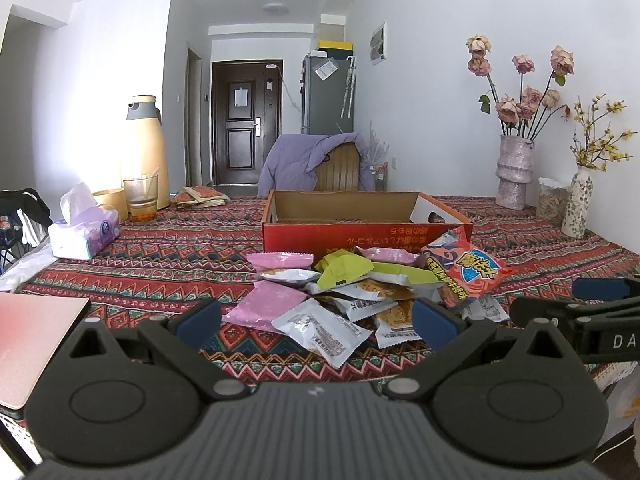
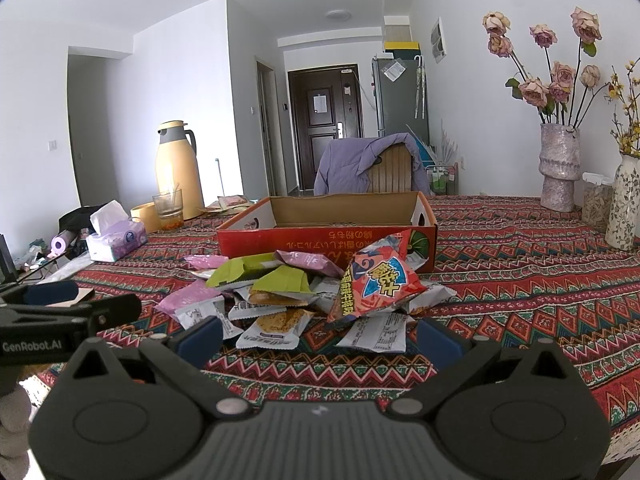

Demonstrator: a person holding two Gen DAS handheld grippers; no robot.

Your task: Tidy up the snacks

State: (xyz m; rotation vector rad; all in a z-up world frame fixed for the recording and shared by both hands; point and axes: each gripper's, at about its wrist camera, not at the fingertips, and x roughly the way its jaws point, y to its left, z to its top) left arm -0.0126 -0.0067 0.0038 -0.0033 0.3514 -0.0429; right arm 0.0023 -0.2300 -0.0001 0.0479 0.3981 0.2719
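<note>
A heap of snack packets [image 1: 352, 300] [image 2: 304, 300] lies on the patterned tablecloth, in pink, green and white wrappers. A red bag [image 1: 466, 268] [image 2: 372, 280] leans on top of the heap at the right. Behind the heap stands an open red cardboard box [image 1: 360, 232] [image 2: 328, 236], its inside showing only bare cardboard. My left gripper [image 1: 316, 320] is open just short of the heap, holding nothing. My right gripper [image 2: 320, 336] is open too, in front of the heap, and shows at the right edge of the left wrist view [image 1: 560, 300].
A tissue pack [image 1: 86, 232] [image 2: 116, 238], a glass [image 1: 141, 196], a round tin and a tall thermos [image 2: 174, 176] stand at the left. Two vases of flowers [image 1: 516, 172] [image 2: 560, 168] and a jar stand at the right. A pink notebook [image 1: 36, 344] lies near left.
</note>
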